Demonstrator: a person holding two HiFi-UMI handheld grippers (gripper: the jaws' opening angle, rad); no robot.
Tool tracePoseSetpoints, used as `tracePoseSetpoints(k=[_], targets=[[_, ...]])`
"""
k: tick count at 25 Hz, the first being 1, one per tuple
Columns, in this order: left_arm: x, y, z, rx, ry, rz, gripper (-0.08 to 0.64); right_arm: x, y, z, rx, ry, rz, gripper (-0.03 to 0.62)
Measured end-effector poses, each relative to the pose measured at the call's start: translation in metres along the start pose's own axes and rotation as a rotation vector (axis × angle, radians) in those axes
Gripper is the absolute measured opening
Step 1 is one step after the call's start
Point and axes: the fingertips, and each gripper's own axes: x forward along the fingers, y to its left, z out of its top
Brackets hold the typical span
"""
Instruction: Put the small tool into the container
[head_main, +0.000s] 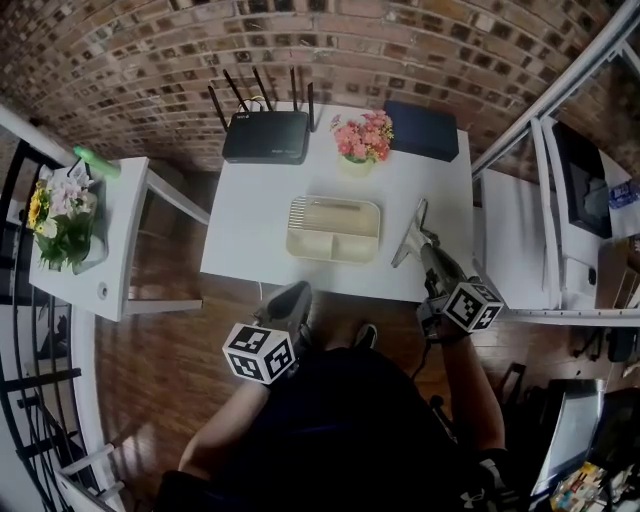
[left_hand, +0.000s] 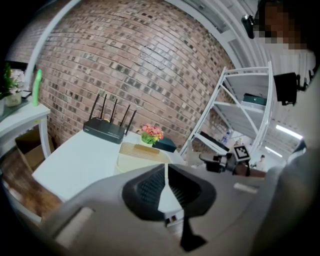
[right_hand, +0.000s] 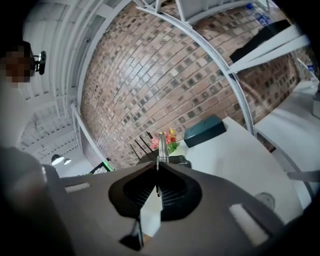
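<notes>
A cream container (head_main: 334, 258) with compartments lies in the middle of the white table (head_main: 250, 230); its near edge also shows in the left gripper view, the container (left_hand: 131, 150) there in front of the flowers. My right gripper (head_main: 425, 250) hovers over the table's right front part, shut on a slim silver tool (head_main: 412, 235) that sticks out beyond the jaws, right of the container. In the right gripper view the tool (right_hand: 161, 142) stands up from the closed right gripper (right_hand: 158, 167). My left gripper (head_main: 297, 290) hangs at the table's front edge; the left gripper (left_hand: 165, 167) is shut and empty.
A black router (head_main: 265, 137), a pot of pink flowers (head_main: 362, 137) and a dark blue box (head_main: 421, 130) line the table's far edge. A white side table (head_main: 120, 230) with flowers stands left. White metal shelving (head_main: 560, 200) stands right.
</notes>
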Motion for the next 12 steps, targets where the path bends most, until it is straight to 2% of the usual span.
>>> tracePoseSetpoints(k=[4, 12], targets=[[-0.003, 0.002, 0.0, -0.008, -0.009, 0.009, 0.018, 0.006, 0.029, 0.013, -0.081, -0.007, 0.049, 0.015], [-0.013, 0.01, 0.001, -0.025, -0.033, 0.034, 0.017, 0.016, 0.064, 0.028, -0.167, -0.015, 0.108, 0.015]])
